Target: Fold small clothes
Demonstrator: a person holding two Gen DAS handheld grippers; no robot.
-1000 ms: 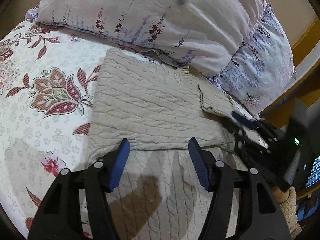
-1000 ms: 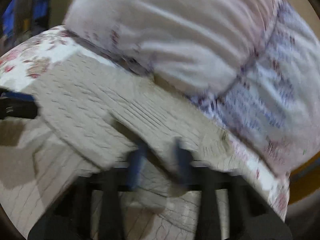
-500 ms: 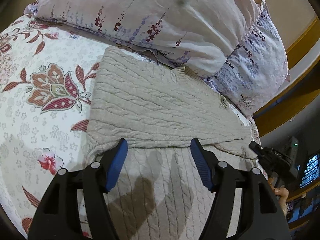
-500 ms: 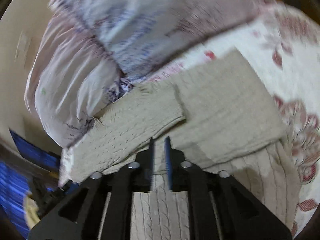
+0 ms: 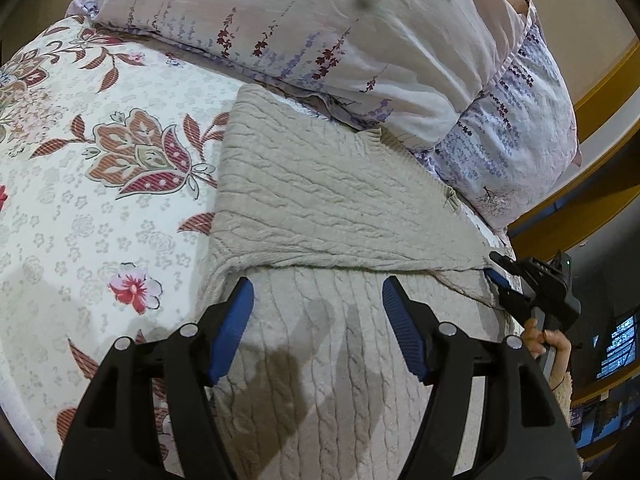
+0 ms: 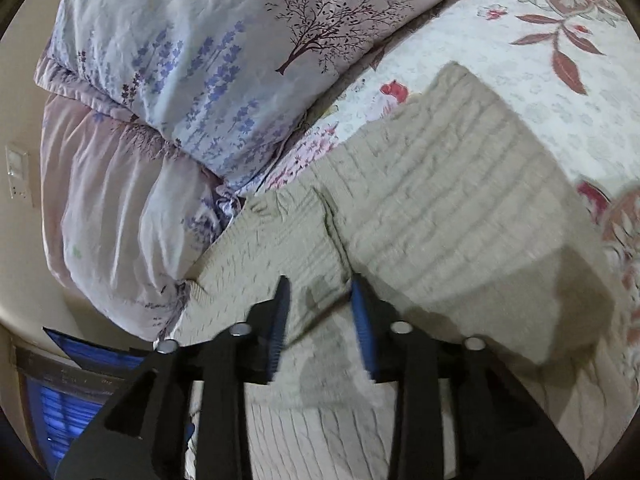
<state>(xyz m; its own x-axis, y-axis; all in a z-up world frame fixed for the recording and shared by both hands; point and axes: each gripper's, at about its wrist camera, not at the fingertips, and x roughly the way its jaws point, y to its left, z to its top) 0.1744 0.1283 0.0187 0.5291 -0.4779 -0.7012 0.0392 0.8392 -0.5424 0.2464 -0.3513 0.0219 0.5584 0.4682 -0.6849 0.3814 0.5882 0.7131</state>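
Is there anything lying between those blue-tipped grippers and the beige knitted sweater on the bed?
Nothing visible. The left gripper hangs open just above the sweater, with only bare knit below. The right gripper is closing around the folded-over sleeve. The pillows lie beyond the sweater, not in the way.

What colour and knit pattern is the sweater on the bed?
The sweater is beige with a cable-knit texture, clearest in the left wrist view.

- We see open floral bedspread (image 5: pixel 80 208) left of the sweater (image 5: pixel 320 200).
- Stacked pillows (image 5: pixel 320 32) crowd its far edge, blocking passage there.
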